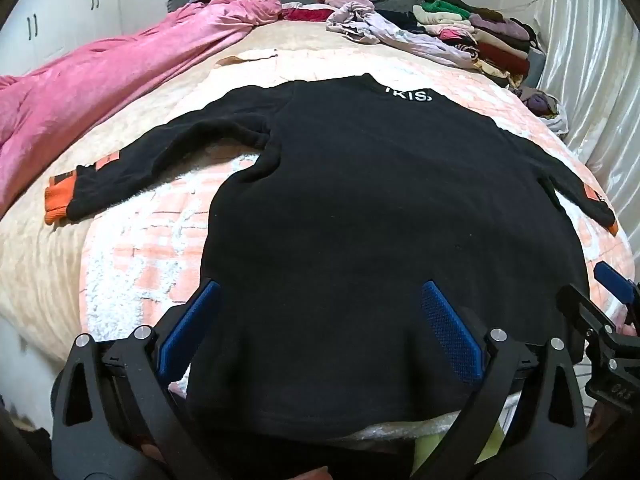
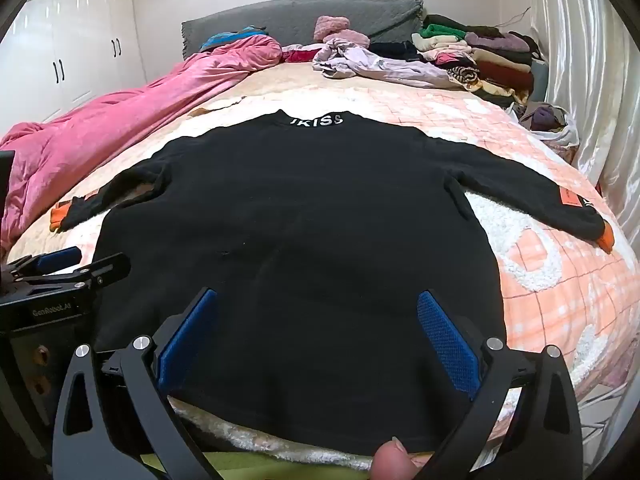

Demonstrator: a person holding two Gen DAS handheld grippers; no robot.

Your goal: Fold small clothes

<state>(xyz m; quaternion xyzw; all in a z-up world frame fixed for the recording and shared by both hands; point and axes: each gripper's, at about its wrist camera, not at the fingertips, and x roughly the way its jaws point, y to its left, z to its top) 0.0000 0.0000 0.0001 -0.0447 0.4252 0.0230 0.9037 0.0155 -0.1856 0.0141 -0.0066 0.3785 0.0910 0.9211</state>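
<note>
Left tongs (image 1: 320,332) and right tongs (image 2: 318,330) both gape wide, released, hovering over the hem of the black sweater (image 1: 380,208), gripping nothing. Sweater lies flat on the checkered blanket (image 2: 560,248), sleeves spread out sideways. No fold made yet; all folding remains. Long axis runs hem-near to collar-far, collar toward the headboard (image 2: 300,12).

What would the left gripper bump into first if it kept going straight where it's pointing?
Most likely the black fleece sweatshirt spread flat on the bed: the open left gripper tilts down over its lower part. How far above it hangs is unclear.
</note>
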